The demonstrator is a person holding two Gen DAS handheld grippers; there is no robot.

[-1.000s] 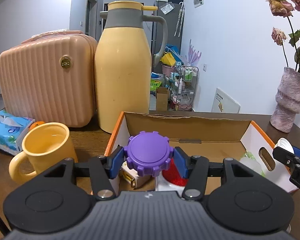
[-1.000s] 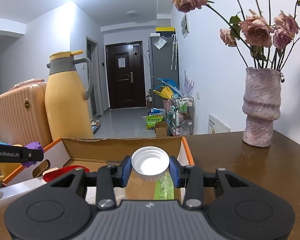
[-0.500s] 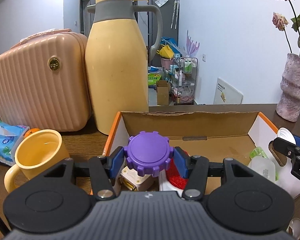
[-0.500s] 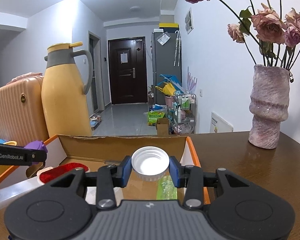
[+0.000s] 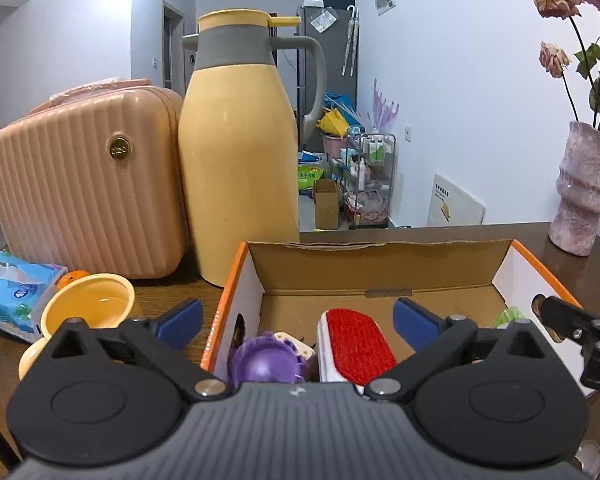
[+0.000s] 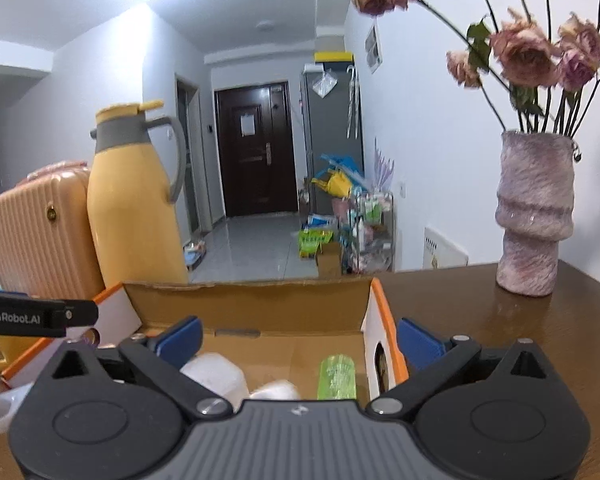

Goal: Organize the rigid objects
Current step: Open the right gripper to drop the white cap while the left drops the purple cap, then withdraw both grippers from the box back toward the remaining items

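An open cardboard box [image 5: 380,266] with orange rims stands on the brown table; it also shows in the right wrist view [image 6: 260,308]. My left gripper [image 5: 298,318] is open and empty above the box's left end. Below it in the box lie a purple toothed cap [image 5: 266,362] and a red-faced brush [image 5: 354,346]. My right gripper [image 6: 300,338] is open and empty above the box's right end. Below it lie a white cap [image 6: 276,392], a white container [image 6: 216,372] and a green bottle [image 6: 337,376].
A yellow thermos jug [image 5: 240,152] and a pink ribbed case [image 5: 84,184] stand behind the box on the left. A yellow mug [image 5: 88,312] and a blue tissue pack [image 5: 12,292] sit at the left. A pink vase [image 6: 534,216] with dried roses stands at the right.
Both grippers have opened. The purple cap dropped from the left one into the box and the white cap dropped from the right one into the box.
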